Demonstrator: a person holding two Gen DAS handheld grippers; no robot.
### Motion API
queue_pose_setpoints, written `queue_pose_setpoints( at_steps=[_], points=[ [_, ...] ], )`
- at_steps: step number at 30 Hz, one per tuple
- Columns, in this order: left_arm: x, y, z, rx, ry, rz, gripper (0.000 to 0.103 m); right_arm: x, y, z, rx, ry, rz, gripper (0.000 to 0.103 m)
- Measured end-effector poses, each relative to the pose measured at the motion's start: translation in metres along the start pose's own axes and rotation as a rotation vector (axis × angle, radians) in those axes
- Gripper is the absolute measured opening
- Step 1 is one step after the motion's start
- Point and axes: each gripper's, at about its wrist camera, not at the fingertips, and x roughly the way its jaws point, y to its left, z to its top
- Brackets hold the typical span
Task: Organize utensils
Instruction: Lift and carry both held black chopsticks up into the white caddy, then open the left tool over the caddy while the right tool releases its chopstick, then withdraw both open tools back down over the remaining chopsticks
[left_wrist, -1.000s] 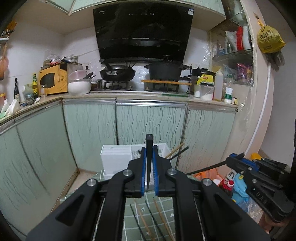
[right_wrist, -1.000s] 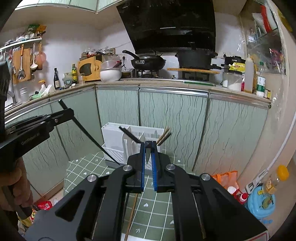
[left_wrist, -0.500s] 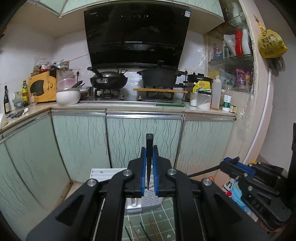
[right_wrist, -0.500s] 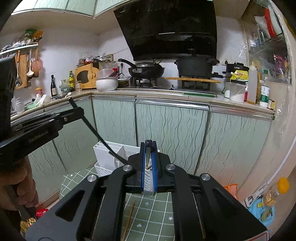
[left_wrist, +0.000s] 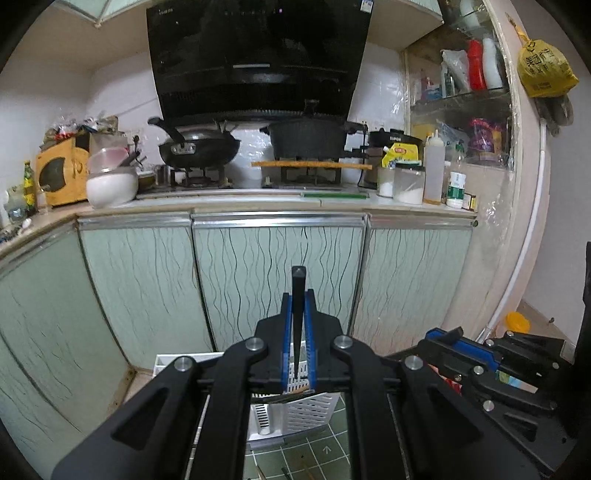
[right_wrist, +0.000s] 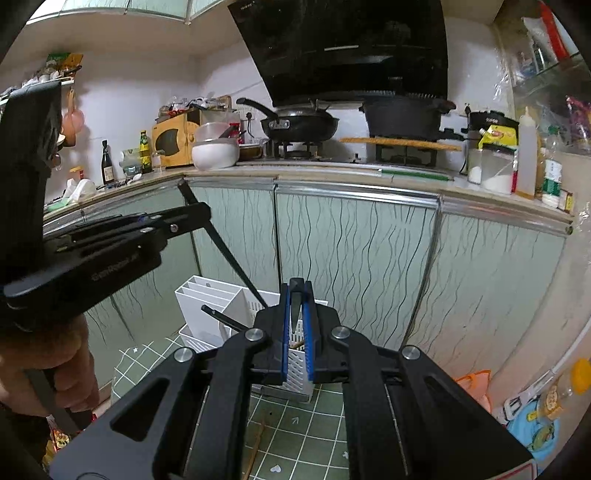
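Left wrist view: the left hand-held gripper (left_wrist: 297, 332) has its blue pads pressed on a black chopstick (left_wrist: 297, 299) that stands upright between them, its squared end above the fingertips. The right hand-held gripper (left_wrist: 443, 338) shows at the lower right.
Right wrist view: the right hand-held gripper (right_wrist: 297, 325) is nearly closed, with a dark wedge-shaped thing (right_wrist: 296, 306) between the blue pads; what it is cannot be told. The left hand-held gripper (right_wrist: 192, 218) shows from the side with the black chopstick (right_wrist: 221, 247) running slantwise down toward the rack, a sight the left view lacks.
Rack: a white utensil rack (right_wrist: 207, 306) stands on the green-tiled tabletop (right_wrist: 306, 435) just past both sets of fingertips; in the left view only its slotted basket (left_wrist: 306, 410) shows under the gripper.
Rack contents: another black chopstick (right_wrist: 221, 317) leans out of a compartment; a wooden tip (right_wrist: 295, 344) shows between the right pads, its compartment unclear.
Loose pieces: a wooden chopstick (right_wrist: 256, 446) lies on the tiles in front of the rack.
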Motion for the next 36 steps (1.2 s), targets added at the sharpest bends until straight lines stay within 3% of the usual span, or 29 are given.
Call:
queue_pose_setpoints(
  at_steps=[14, 25, 26, 27, 29, 33, 36],
  points=[
    [0.059, 0.017, -0.049, -0.022, 0.080, -0.039, 0.007, 0.061, -0.009, -0.034, 0.014, 0.076, 0.027, 0.006],
    [0.061, 0.024, -0.063, -0.037, 0.096, -0.022, 0.008, 0.059, -0.004, -0.035, 0.005, 0.081, -0.008, 0.008],
    [0.058, 0.026, -0.062, -0.041, 0.096, -0.019, 0.020, 0.058, -0.004, -0.034, 0.006, 0.081, -0.015, 0.010],
    [0.055, 0.027, -0.060, -0.042, 0.095, -0.019, 0.056, 0.055, -0.005, -0.032, 0.010, 0.078, -0.021, 0.025],
    [0.043, 0.030, -0.057, -0.040, 0.058, 0.000, 0.087, 0.046, -0.007, -0.030, 0.016, 0.055, -0.041, 0.058],
    [0.022, 0.036, -0.049, -0.019, 0.036, 0.057, 0.097, 0.028, -0.009, -0.026, 0.009, 0.030, -0.062, 0.090],
    [0.006, 0.042, -0.046, -0.019, 0.034, 0.067, 0.099, 0.015, -0.007, -0.025, -0.007, 0.026, -0.076, 0.095]
  ],
)
